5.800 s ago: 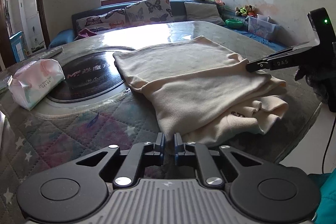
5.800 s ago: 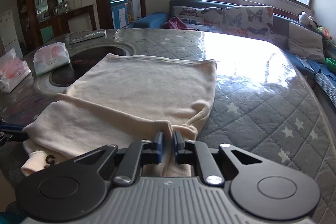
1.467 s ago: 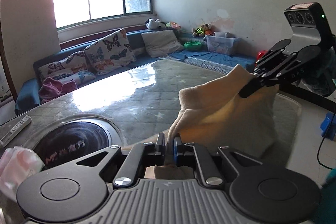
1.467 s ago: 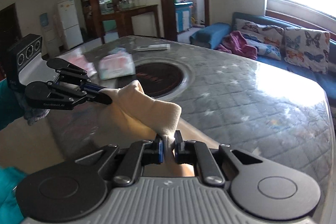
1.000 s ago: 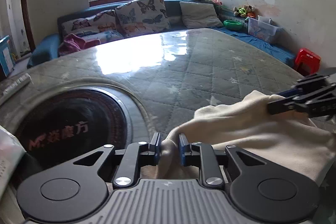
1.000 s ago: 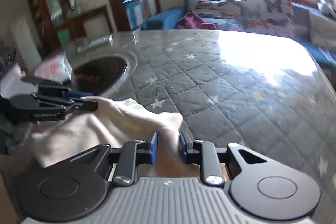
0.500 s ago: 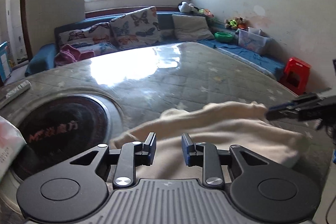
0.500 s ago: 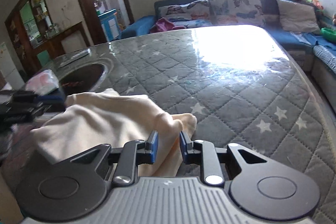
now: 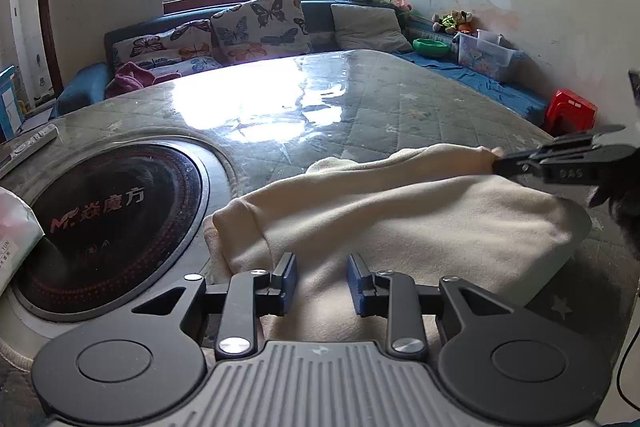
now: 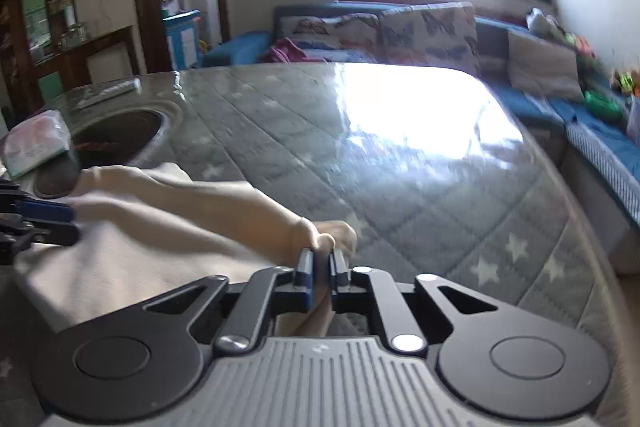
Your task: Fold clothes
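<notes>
A cream garment (image 9: 400,219) lies folded over on the quilted table near its front edge; it also shows in the right wrist view (image 10: 160,227). My left gripper (image 9: 321,281) is open, its jaws apart just above the cloth's near side, holding nothing. My right gripper (image 10: 321,269) is shut on the garment's far corner fold. In the left wrist view the right gripper (image 9: 500,163) pinches that corner at the right. In the right wrist view the left gripper (image 10: 60,221) shows at the left edge, blurred.
A round black hotplate (image 9: 108,215) is set into the table at the left. A pink tissue pack (image 10: 36,141) lies beside it. A remote (image 9: 28,143) lies at the far left. A sofa with butterfly cushions (image 9: 256,27) lies beyond. A red stool (image 9: 572,109) stands right.
My left gripper has opened wider and let go of the garment. The cloth has settled flat on the table. My right gripper has closed tighter on its corner.
</notes>
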The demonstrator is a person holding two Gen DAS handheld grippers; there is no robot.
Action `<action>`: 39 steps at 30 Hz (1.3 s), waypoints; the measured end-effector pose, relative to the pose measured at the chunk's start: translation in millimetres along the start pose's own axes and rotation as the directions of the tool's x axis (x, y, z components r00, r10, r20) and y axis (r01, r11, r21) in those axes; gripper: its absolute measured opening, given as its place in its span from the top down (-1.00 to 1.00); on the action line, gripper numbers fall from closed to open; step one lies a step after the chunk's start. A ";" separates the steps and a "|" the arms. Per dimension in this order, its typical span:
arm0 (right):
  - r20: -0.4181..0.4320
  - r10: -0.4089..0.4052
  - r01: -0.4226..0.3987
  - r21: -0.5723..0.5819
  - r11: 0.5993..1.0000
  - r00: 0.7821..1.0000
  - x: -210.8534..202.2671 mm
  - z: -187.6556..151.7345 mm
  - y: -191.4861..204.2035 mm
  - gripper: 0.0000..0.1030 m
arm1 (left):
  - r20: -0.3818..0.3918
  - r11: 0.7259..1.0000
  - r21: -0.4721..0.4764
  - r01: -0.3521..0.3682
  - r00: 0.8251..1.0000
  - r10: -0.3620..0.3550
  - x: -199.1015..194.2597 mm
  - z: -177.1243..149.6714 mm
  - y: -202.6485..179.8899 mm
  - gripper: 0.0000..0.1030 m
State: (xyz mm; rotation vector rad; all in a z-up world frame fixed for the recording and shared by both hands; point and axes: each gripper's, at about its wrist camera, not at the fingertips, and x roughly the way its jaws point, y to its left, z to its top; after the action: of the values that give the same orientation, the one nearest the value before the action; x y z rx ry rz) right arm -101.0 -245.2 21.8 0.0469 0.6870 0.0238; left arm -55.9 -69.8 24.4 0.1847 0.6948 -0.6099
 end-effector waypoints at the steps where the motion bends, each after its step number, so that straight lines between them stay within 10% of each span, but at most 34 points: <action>1: 0.001 0.002 -0.002 0.016 1.000 1.000 0.8 -0.5 -2.8 0.73 | -0.002 1.000 -0.007 0.002 1.000 -0.002 -0.8 1.3 1.1 0.37; 24: -0.090 0.134 -0.139 -0.048 0.989 0.987 53.8 44.1 49.2 0.67 | 0.021 0.998 0.004 0.067 0.998 -0.067 7.0 5.4 -29.6 0.23; 39: -0.109 0.167 -0.183 -0.158 0.970 0.980 71.7 53.1 98.0 0.23 | 0.085 0.998 -0.009 0.068 0.994 -0.067 2.7 -19.0 -48.3 -0.89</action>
State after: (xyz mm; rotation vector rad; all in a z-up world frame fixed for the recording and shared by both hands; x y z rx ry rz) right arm -12.6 -146.5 22.4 -0.0559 0.7720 0.2549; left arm -92.8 -103.5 10.0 0.1244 0.6246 -0.6744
